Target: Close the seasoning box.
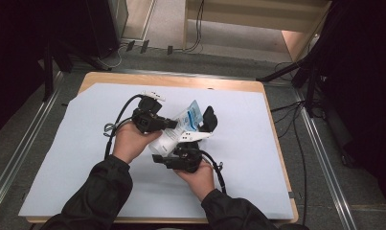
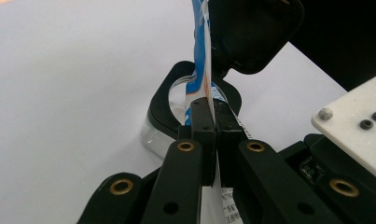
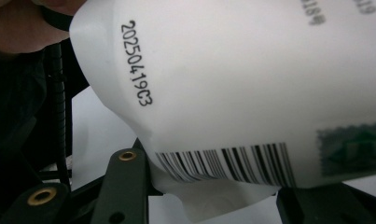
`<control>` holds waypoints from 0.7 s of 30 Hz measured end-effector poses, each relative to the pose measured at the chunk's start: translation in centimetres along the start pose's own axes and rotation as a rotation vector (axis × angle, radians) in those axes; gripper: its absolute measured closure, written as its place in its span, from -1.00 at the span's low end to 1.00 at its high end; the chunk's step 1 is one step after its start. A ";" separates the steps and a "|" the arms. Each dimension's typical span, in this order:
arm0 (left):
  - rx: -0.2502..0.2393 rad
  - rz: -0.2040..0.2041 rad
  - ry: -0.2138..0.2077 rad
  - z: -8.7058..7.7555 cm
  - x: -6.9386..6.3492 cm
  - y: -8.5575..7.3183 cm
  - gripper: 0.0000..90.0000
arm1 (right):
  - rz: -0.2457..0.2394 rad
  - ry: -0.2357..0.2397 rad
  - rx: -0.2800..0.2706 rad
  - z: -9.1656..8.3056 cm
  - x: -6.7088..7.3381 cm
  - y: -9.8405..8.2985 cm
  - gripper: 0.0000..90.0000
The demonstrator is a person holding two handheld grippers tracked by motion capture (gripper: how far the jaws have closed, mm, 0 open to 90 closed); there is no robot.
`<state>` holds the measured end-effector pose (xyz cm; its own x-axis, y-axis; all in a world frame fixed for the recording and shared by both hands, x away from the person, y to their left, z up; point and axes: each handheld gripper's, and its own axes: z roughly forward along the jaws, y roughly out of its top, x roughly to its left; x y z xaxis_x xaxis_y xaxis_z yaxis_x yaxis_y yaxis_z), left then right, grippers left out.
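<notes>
Centre of the high view: I have both grippers on one white pouch (image 1: 174,136) with a blue-printed end, held above the white sheet (image 1: 85,143) covering the table (image 1: 181,82). My left gripper (image 1: 169,123) is clamped flat on the pouch's edge, jaws pressed together. My right gripper (image 1: 178,155) holds the barcode end between part-open jaws; I cannot tell whether its pads press.
</notes>
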<state>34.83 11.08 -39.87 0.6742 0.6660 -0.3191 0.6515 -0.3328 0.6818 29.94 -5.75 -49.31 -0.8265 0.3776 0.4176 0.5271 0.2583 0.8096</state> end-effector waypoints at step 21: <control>0.008 0.003 -0.026 -0.3 -0.2 0.1 0.92 | 0.027 0.040 -0.032 -0.3 0.1 0.0 0.34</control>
<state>34.61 11.13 -39.51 0.6846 0.6478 -0.3342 0.6525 -0.3402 0.6772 29.84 -5.94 -49.14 -0.8198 0.3482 0.4546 0.5429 0.2201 0.8104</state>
